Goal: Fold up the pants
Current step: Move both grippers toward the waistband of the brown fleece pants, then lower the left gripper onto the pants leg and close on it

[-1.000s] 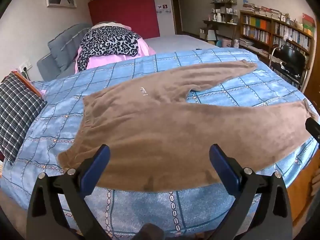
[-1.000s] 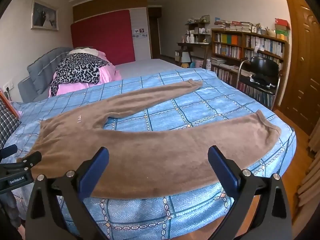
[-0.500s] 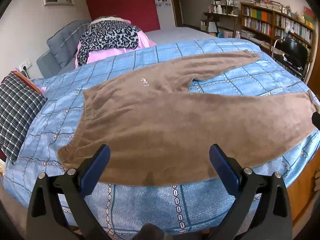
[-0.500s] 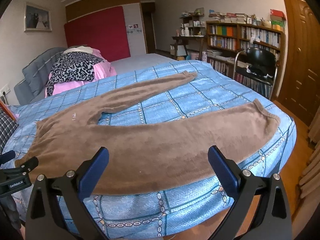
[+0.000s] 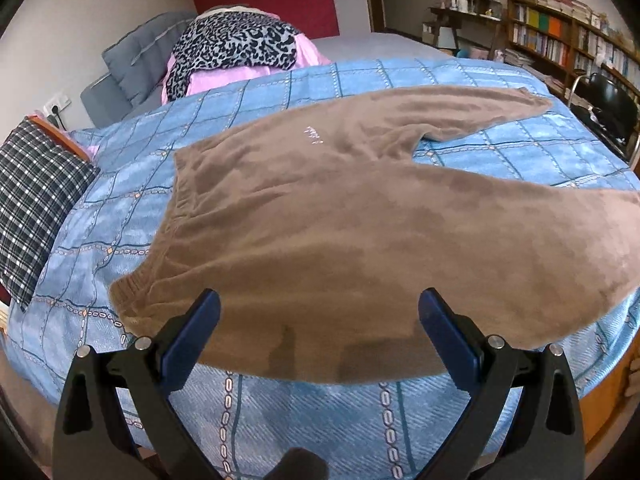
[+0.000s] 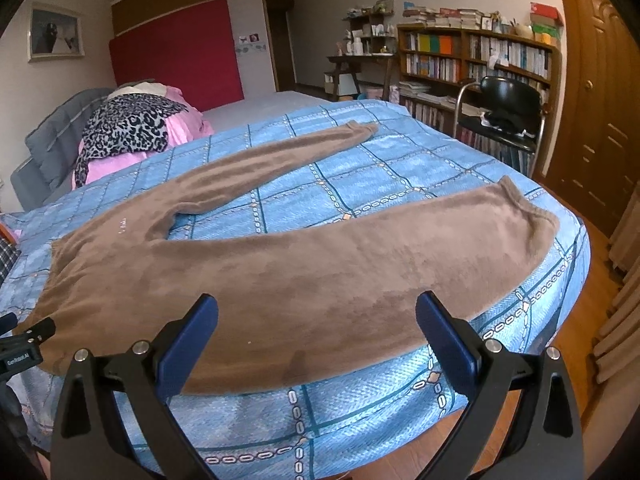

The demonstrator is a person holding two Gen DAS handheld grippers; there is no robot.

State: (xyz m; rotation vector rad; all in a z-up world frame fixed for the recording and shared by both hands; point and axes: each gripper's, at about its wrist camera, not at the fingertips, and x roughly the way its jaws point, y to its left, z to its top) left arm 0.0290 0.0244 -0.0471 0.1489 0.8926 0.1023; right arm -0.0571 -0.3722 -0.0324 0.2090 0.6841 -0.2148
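Brown fleece pants (image 5: 328, 216) lie flat on the blue checked bedspread (image 5: 132, 200), waistband to the left, legs spread in a V to the right. They also show in the right wrist view (image 6: 280, 276). My left gripper (image 5: 319, 312) is open and empty, hovering over the near edge of the pants by the waist. My right gripper (image 6: 317, 312) is open and empty above the near leg's lower edge. The near leg's cuff (image 6: 528, 212) lies by the bed's right edge. The left gripper's tip (image 6: 28, 336) shows at the right wrist view's left edge.
A leopard-print cloth on pink bedding (image 5: 236, 48) is piled at the head of the bed. A plaid cushion (image 5: 32, 204) lies at the left. A black chair (image 6: 504, 116), bookshelves (image 6: 472, 60) and a wooden door (image 6: 600, 92) stand to the right of the bed.
Both grippers have moved forward and a little higher over the bed, so the pants look larger and closer. The pants have not moved. Both grippers stay open.
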